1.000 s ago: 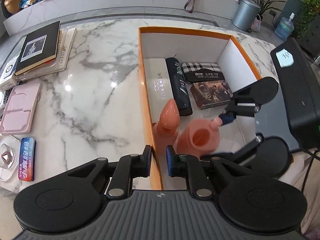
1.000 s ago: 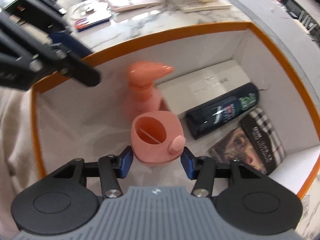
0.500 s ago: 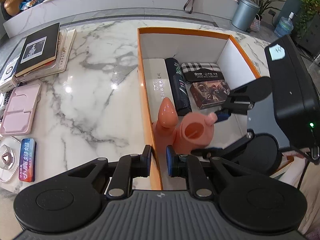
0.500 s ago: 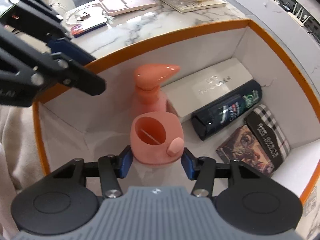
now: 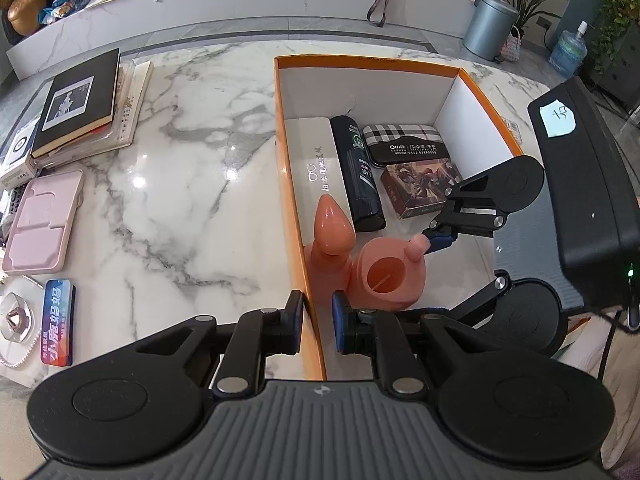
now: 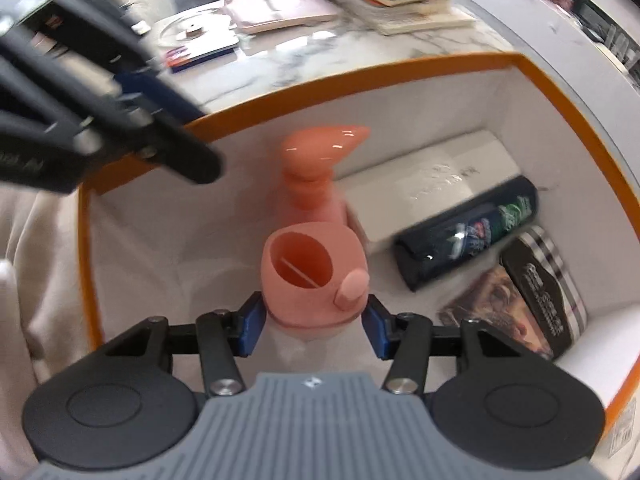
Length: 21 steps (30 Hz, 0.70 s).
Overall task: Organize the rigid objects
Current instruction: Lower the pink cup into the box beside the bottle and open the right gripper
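left gripper (image 5: 317, 317): clamped on orange box wall (image 5: 310, 320), steadying it | right gripper (image 6: 313, 322): clamped on pink cup (image 6: 314, 280), placing it just before the pump bottle (image 6: 316, 176)

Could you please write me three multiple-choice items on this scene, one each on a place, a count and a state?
1. Where does the salmon-pink pump bottle stand?
A. on the marble table
B. inside the orange-rimmed white box, by its wall
C. on the books

2. How many things lie flat at the box's far end?
A. two
B. four
C. six

3. How does the right gripper hold the salmon-pink open-topped cup?
A. shut on its sides
B. open above it
C. away from it

Answers:
1 B, it stands against the box's orange wall.
2 B, white case, dark tube, plaid case and picture box.
3 A, a blue pad presses each side of the cup.
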Each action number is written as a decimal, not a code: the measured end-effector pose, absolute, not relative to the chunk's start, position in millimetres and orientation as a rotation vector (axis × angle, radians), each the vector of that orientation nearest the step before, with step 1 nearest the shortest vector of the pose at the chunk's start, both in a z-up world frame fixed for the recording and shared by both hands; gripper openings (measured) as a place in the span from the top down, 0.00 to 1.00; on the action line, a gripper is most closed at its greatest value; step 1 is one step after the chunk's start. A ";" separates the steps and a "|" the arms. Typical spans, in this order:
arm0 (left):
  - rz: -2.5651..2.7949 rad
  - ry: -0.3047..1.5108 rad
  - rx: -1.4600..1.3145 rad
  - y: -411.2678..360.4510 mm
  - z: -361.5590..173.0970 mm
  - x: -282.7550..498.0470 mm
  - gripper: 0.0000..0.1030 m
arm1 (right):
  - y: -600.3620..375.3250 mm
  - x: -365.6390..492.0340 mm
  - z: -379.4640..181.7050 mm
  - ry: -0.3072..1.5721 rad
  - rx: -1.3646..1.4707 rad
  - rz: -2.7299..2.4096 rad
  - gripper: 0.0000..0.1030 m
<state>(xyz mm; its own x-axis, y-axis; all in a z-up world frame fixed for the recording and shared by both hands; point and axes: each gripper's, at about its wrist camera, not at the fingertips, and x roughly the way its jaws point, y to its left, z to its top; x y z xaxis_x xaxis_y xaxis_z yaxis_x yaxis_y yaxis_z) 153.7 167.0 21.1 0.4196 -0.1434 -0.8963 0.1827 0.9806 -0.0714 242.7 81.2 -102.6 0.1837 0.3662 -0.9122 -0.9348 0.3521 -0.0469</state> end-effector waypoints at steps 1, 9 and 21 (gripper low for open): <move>-0.202 1.120 0.040 166.4 21.3 154.2 0.84 | 82.5 241.7 -102.5 0.972 -0.733 1.035 0.48; -0.193 1.096 0.052 164.5 31.7 146.2 0.83 | 72.6 233.0 -97.1 0.958 -0.730 0.959 0.45; -0.183 1.104 0.067 162.6 33.6 140.7 0.85 | 65.2 241.1 -84.3 1.029 -0.502 1.002 0.49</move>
<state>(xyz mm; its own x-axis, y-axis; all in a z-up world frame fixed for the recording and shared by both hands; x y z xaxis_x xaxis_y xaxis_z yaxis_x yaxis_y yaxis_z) 140.7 162.6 33.6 0.4370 -0.1136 -0.8922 0.1800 0.9830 -0.0370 241.1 65.2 -84.3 0.1524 0.4458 -0.8821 -0.8699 0.4841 0.0943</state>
